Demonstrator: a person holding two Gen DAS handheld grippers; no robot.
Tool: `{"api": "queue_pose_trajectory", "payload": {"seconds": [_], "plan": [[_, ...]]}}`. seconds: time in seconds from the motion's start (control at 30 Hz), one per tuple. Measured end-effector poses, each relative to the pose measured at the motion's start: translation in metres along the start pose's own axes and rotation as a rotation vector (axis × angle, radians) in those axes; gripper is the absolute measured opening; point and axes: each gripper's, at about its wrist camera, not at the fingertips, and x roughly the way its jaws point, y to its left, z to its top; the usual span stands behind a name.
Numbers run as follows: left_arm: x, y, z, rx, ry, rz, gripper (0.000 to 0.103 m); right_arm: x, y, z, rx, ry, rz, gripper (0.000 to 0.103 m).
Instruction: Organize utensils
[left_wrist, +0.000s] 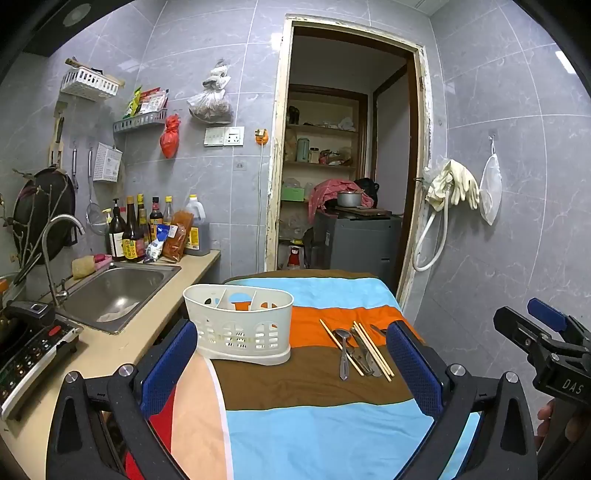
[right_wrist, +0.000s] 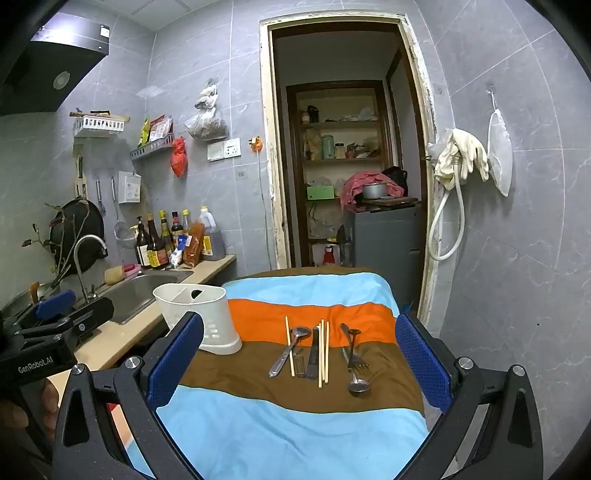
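A white plastic utensil caddy (left_wrist: 240, 326) with dividers stands upright on the striped cloth, at the table's left; it also shows in the right wrist view (right_wrist: 201, 317). To its right lies a row of utensils on the brown stripe: wooden chopsticks (right_wrist: 324, 350), a spoon (right_wrist: 291, 349), a knife (right_wrist: 313, 354), a fork (right_wrist: 354, 354) and a second spoon (right_wrist: 358, 384). The chopsticks (left_wrist: 373, 349) and a spoon (left_wrist: 343, 350) also show in the left wrist view. My left gripper (left_wrist: 291, 362) is open and empty, held back from the caddy. My right gripper (right_wrist: 299, 362) is open and empty, held back from the utensils.
The striped cloth (right_wrist: 295, 435) covers the table. A counter with a steel sink (left_wrist: 114, 295), a tap, sauce bottles (left_wrist: 133, 232) and an induction hob (left_wrist: 29, 347) runs along the left. A doorway (left_wrist: 347, 166) to a pantry lies behind. Tiled wall with gloves (right_wrist: 465, 155) is at right.
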Motion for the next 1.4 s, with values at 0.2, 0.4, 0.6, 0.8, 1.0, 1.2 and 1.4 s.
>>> {"api": "queue_pose_trajectory", "payload": {"seconds": [0.2,0.4,0.6,0.8,1.0,1.2,1.4], "plan": [[0.0000,0.0000,0.0000,0.000,0.001,0.000,0.103,0.0007,0.0004,0.0000,0.000,0.001,0.000,0.102],[0.0001,0.0000,0.0000,0.000,0.001,-0.001,0.103,0.0015,0.0010,0.0001,0.000,0.003,0.000,0.102],[0.0001,0.0000,0.0000,-0.001,0.002,0.000,0.103,0.0026,0.0016,0.0003,0.000,0.005,0.000,0.102],[0.0000,0.0000,0.0000,-0.001,0.002,-0.001,0.103,0.0029,0.0022,0.0008,0.000,0.006,0.000,0.102],[0.0001,0.0000,0.0000,-0.001,0.003,0.000,0.103,0.0036,0.0027,0.0010,0.001,0.008,0.000,0.102],[0.0001,0.0000,0.0000,-0.001,0.004,0.000,0.103,0.0050,0.0031,0.0013,0.001,0.010,0.000,0.102],[0.0000,0.0000,0.0000,-0.001,0.005,0.000,0.103,0.0058,0.0036,0.0013,0.001,0.013,-0.001,0.102]]}}
